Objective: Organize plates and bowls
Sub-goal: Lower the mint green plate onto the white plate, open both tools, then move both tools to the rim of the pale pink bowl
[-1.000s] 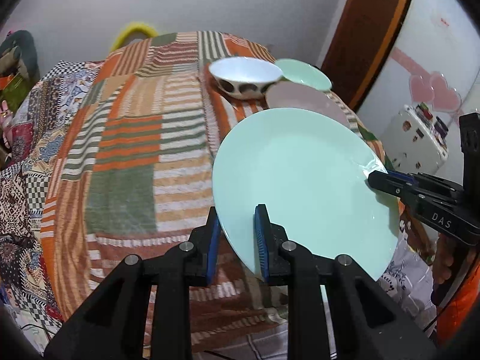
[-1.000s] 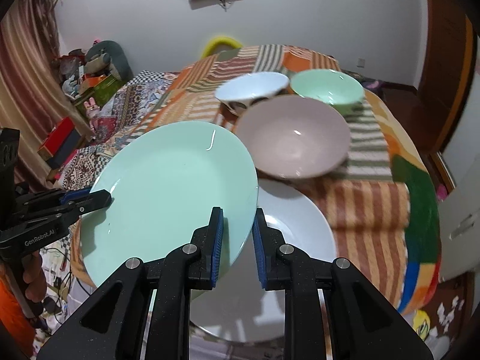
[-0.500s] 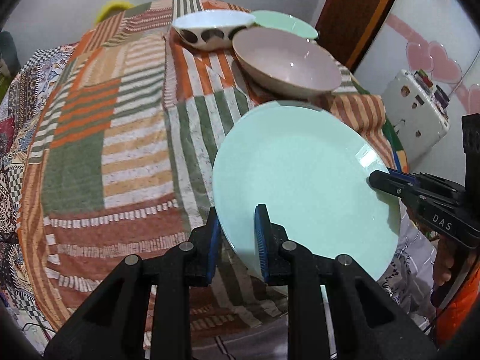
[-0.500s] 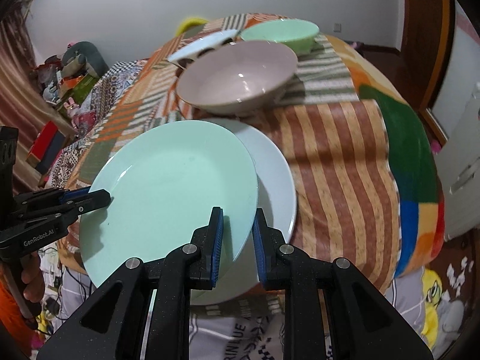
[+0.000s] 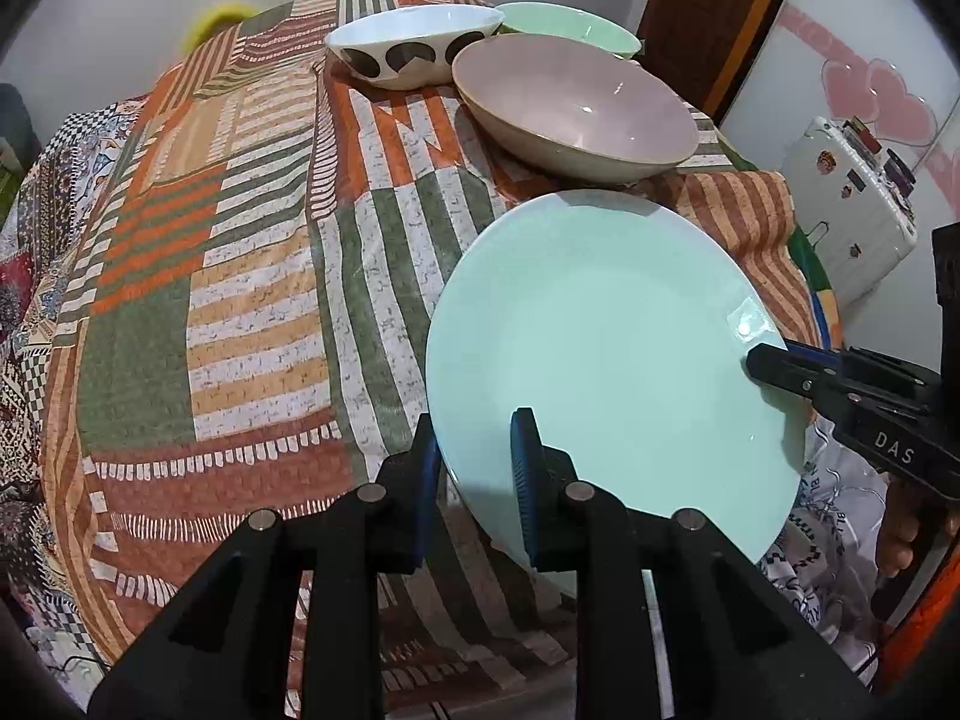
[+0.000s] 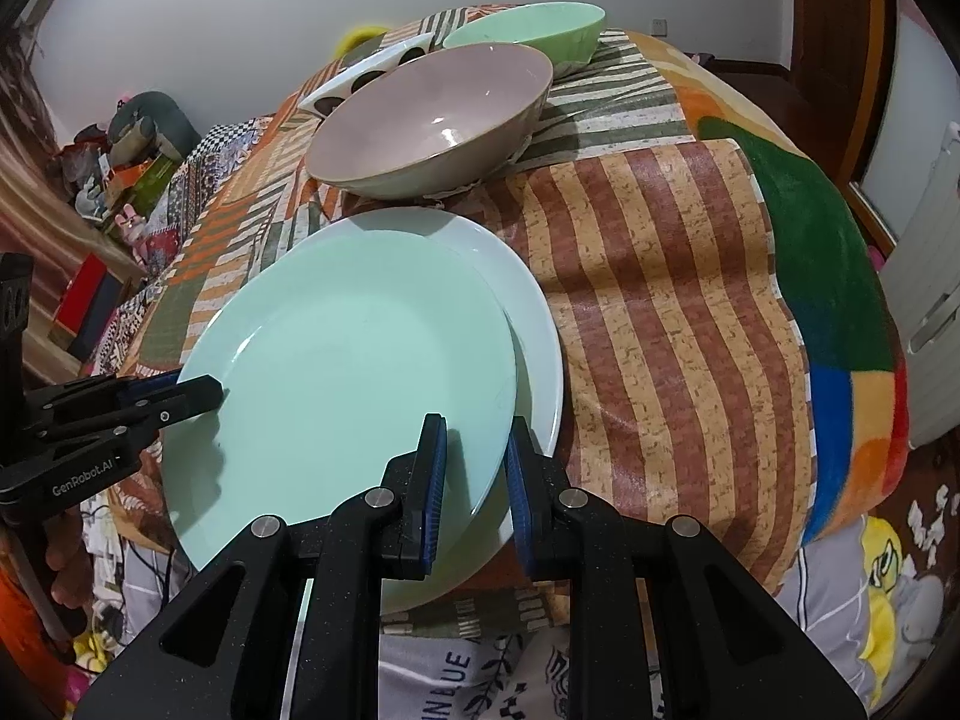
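Note:
A mint green plate [image 5: 606, 354] is held by both grippers on opposite rims, just above a larger pale plate [image 6: 537, 324] lying on the table's near edge. My left gripper [image 5: 473, 474] is shut on the green plate's left rim. My right gripper [image 6: 474, 480] is shut on its right rim; it also shows at the right of the left wrist view [image 5: 780, 366]. Behind stand a pinkish-grey bowl [image 5: 576, 108], a white bowl with dark spots [image 5: 414, 51] and a green bowl [image 5: 570, 27].
The table has a striped patchwork cloth [image 5: 240, 252] with bare cloth on the left half. A white appliance [image 5: 852, 234] and a brown door [image 5: 714, 6] are to the right. Clutter lies on the floor at the left [image 6: 120, 168].
Both grippers have carried the green plate forward and down over the table. It now hovers close over the pale plate, and the bowls look nearer.

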`<state>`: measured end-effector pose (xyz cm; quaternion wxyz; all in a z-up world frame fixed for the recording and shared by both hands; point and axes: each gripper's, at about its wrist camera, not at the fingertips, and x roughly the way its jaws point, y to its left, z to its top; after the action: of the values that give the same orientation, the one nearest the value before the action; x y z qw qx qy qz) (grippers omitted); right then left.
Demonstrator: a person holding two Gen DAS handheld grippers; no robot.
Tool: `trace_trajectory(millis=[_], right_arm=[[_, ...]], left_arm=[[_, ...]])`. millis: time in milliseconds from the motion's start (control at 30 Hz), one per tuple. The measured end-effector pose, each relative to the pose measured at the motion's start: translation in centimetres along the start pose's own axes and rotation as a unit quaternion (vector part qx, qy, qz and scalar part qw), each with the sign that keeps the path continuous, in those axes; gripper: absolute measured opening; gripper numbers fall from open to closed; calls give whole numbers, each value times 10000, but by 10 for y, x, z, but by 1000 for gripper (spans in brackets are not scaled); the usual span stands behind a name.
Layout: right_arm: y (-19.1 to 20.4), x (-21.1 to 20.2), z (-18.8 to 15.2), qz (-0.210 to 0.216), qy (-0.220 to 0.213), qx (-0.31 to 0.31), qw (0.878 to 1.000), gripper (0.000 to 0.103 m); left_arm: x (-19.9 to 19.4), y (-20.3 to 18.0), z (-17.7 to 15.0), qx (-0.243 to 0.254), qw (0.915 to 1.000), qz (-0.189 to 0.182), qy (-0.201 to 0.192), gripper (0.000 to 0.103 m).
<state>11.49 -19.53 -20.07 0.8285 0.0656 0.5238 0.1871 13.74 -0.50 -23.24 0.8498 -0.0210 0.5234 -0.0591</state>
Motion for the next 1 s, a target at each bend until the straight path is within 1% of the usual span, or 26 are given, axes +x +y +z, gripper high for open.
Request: trace_trajectory(millis=[100,233,367,533,633,700,800,867,900,967,1000], right_arm=[[-1,2,1,4,-4,12,10000,18],[-1,2,4,-26,-55,-12,10000,18],[-2,3,7,-30,-105,6,9999,17],[0,3,9,-113,-139,-81,9998,18],[2,4,11,-195,-142,-166,9996,18],[4,5,13,-221,-119,-201,9995,18],[3,5,17,-260,-125,-195,9994,18],[2,1,20,-352,-221,-219,9989,21],[1,-2,20,-390,-275,-234,9986,30],[1,-7,22,-445,-402,-268,9978,39],[0,-11,24,-465,-464,-281,9974,39]], left_arm=[[10,1,3,-104,9998,63,129,24],[12,-7,2,97,9995,301,81,26],[13,-10,1,203,9990,397,75,26],[13,-10,1,155,9993,338,78,26],[12,-8,2,119,9996,243,108,27],[10,-4,3,91,9997,199,95,31],[3,-2,6,106,9997,234,-9,37],[-3,0,9,95,9996,247,-100,40],[-6,0,11,88,9996,245,-142,41],[-13,2,16,72,9995,217,-238,42],[-17,2,19,59,9994,193,-297,42]])
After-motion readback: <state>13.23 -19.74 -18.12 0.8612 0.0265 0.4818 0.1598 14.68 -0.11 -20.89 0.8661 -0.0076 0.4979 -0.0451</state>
